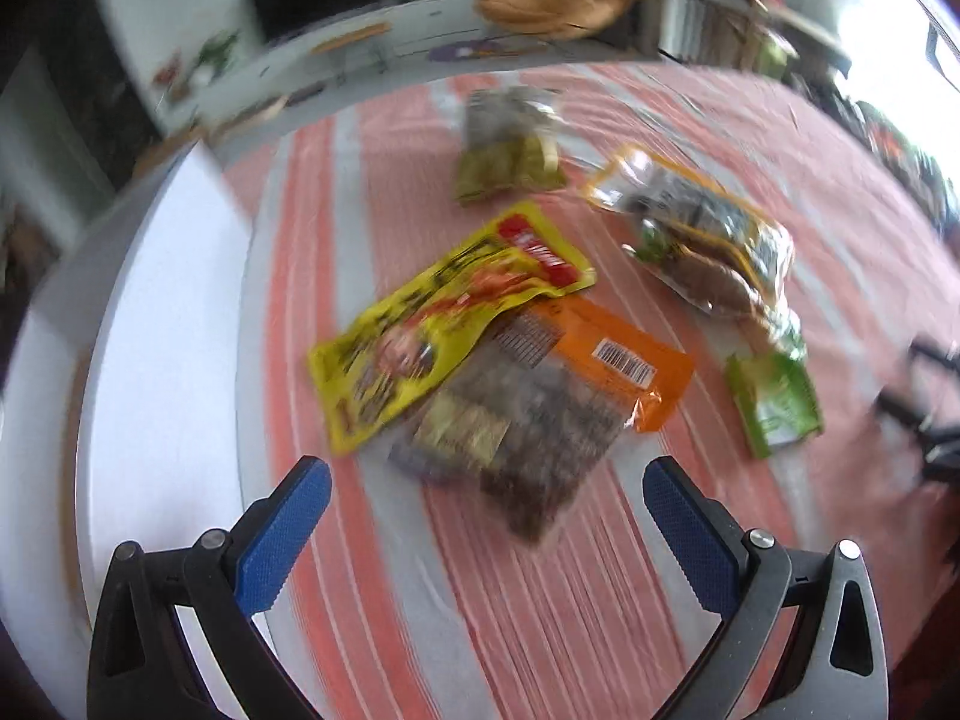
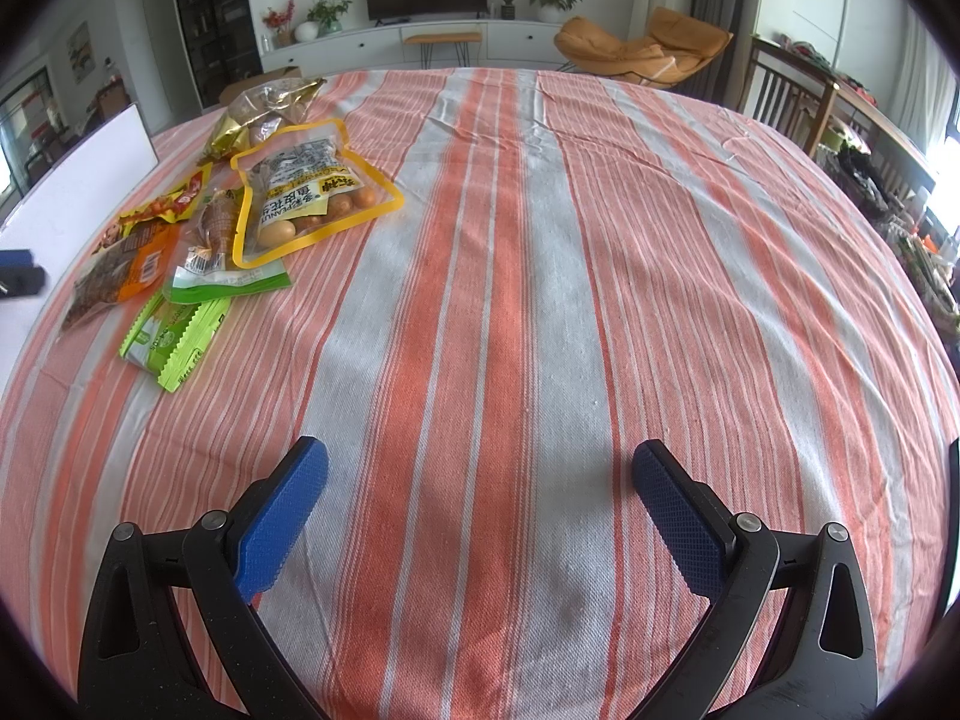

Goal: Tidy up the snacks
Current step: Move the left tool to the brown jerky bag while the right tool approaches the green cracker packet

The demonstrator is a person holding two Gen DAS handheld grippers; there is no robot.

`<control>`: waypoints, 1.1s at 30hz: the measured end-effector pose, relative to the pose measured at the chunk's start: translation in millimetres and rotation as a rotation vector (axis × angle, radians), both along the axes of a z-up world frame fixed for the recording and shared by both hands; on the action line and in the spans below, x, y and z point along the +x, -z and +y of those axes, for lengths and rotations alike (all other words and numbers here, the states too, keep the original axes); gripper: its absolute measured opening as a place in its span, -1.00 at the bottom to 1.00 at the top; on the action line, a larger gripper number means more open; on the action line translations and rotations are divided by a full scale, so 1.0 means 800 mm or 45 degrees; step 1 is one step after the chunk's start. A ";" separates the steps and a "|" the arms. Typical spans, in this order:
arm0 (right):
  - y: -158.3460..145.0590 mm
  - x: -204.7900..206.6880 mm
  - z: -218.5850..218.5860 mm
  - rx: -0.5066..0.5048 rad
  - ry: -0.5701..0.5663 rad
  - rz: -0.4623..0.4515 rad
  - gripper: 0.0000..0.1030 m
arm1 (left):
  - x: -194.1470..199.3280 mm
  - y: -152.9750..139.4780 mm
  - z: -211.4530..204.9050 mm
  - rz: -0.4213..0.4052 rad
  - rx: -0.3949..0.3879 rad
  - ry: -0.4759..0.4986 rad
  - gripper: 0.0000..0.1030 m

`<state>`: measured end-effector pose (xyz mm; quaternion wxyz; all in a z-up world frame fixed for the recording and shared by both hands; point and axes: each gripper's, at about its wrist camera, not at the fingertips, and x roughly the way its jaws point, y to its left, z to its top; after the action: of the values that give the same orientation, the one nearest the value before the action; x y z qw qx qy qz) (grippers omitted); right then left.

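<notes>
Spread tongs (image 2: 480, 498) over striped cloth (image 2: 540, 240)

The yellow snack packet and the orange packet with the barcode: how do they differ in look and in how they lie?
The yellow snack packet is opaque with red print; the orange packet has a clear part that shows dark contents. The yellow snack packet lies on top, overlapping one edge of the orange packet, which lies beneath it. Only the orange packet shows a white barcode label. Both lie flat on the striped tablecloth, ahead of the open left gripper.
</notes>
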<state>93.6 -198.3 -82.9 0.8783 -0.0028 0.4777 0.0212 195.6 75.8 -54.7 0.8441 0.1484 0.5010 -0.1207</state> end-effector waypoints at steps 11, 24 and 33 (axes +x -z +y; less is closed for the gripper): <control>0.000 0.001 0.000 0.000 0.000 0.000 0.99 | 0.045 0.037 -0.021 0.120 -0.097 0.099 0.99; 0.000 0.000 0.000 0.001 -0.001 0.000 0.99 | -0.012 0.024 -0.030 0.197 -0.109 0.282 0.99; 0.000 0.000 0.000 0.000 -0.001 0.001 0.99 | 0.008 0.052 -0.062 0.187 0.008 0.274 0.99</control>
<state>93.5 -198.3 -82.8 0.8781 -0.0028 0.4779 0.0215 201.8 26.2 -96.7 0.7868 0.1949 0.5429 -0.2195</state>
